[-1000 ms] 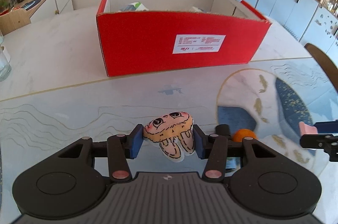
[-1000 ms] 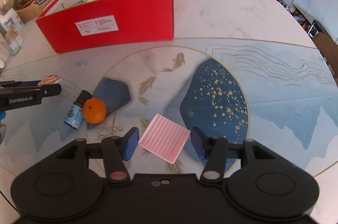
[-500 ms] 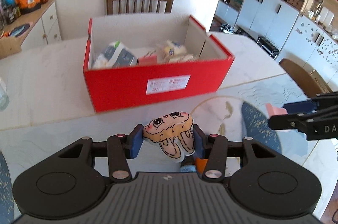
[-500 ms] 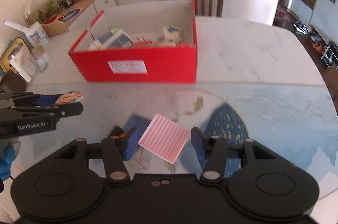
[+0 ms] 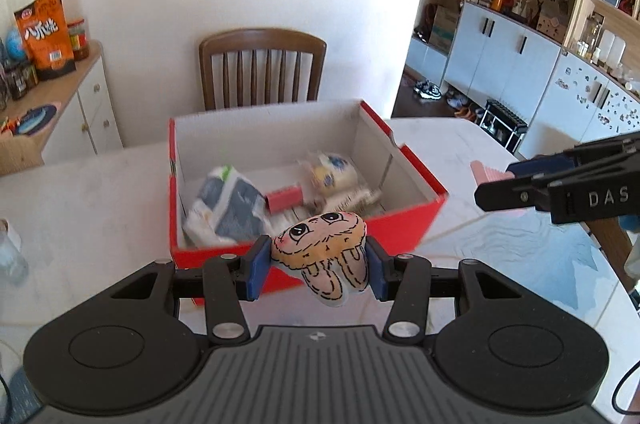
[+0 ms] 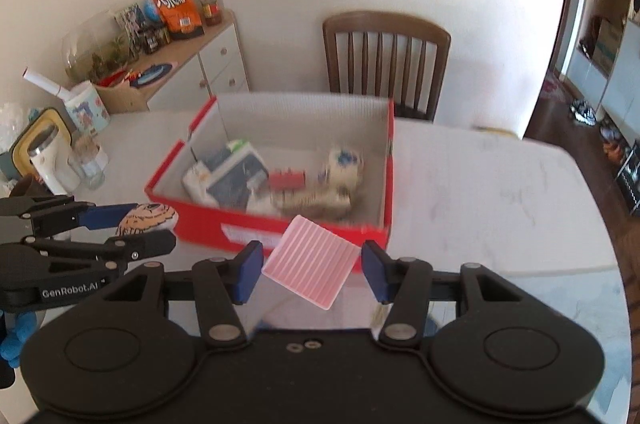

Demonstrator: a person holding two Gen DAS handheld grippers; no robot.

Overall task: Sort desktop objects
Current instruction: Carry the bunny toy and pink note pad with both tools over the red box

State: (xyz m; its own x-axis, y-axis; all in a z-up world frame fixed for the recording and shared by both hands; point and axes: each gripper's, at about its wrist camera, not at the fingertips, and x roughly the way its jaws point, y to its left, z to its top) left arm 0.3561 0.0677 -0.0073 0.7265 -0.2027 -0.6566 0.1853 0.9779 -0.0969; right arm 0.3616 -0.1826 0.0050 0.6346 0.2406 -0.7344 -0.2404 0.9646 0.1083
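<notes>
My left gripper [image 5: 316, 266] is shut on a cartoon-face soft toy [image 5: 324, 244] and holds it in the air just before the near wall of the red cardboard box [image 5: 400, 228]. My right gripper [image 6: 312, 270] is shut on a pink ribbed square pad [image 6: 310, 266], also held up in front of the box [image 6: 280, 228]. The box holds several packets and a small red item. Each gripper shows in the other's view: the left one [image 6: 140, 224] at the left, the right one [image 5: 492, 179] at the right.
A wooden chair [image 5: 262, 67] stands behind the box. A sideboard [image 6: 192, 71] with snack bags and jars stands at the back left. A glass and a white jug [image 6: 52, 163] stand on the marble table [image 6: 480, 207] at the left.
Both grippers have risen from the tabletop and moved towards the box, each still holding its object. The orange and the small bottle have dropped out of view.
</notes>
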